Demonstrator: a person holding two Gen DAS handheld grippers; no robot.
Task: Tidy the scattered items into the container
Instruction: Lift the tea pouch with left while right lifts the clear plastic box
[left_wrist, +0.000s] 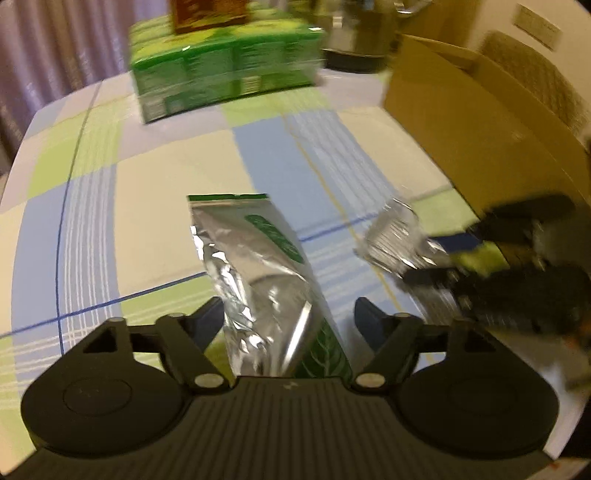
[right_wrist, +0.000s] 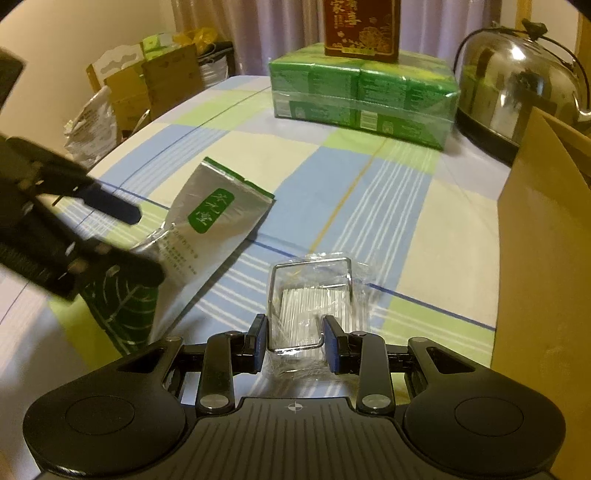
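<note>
- The brown cardboard box (right_wrist: 546, 258), the container here, stands at the right edge of the table; only its plain outer wall and one raised flap show, so what lies inside cannot be told.
- A checked tablecloth in blue, green and cream (right_wrist: 332, 192) covers the table.
- The crinkled silver foil pouch with a green leaf print at its base (left_wrist: 258, 280) sits between the left gripper's (left_wrist: 288, 317) fingers, which are spread wide on either side of it; whether they touch it cannot be told.
- In the right wrist view the same pouch slants across the cloth, carrying a green rounded label with white Chinese characters and rows of small print below, too fine to read.
- The right gripper (right_wrist: 294, 343) has its blue-padded fingers (right_wrist: 258, 343) set narrow against the sides of a clear plastic packet holding a bent metal wire frame and a white ribbed insert (right_wrist: 314, 306), gripping it just above the cloth, close beside the box.
- At the far side, a shrink-wrapped block of green cartons (right_wrist: 364, 96) carries a dark red box with gold Chinese lettering and a flower pattern (right_wrist: 362, 29) on top.
- A shiny steel electric kettle (right_wrist: 517, 85) stands just right of that block, behind the box.
- Beyond the table's left edge are open cardboard boxes with bags (right_wrist: 147, 85), their contents unclear.
</note>
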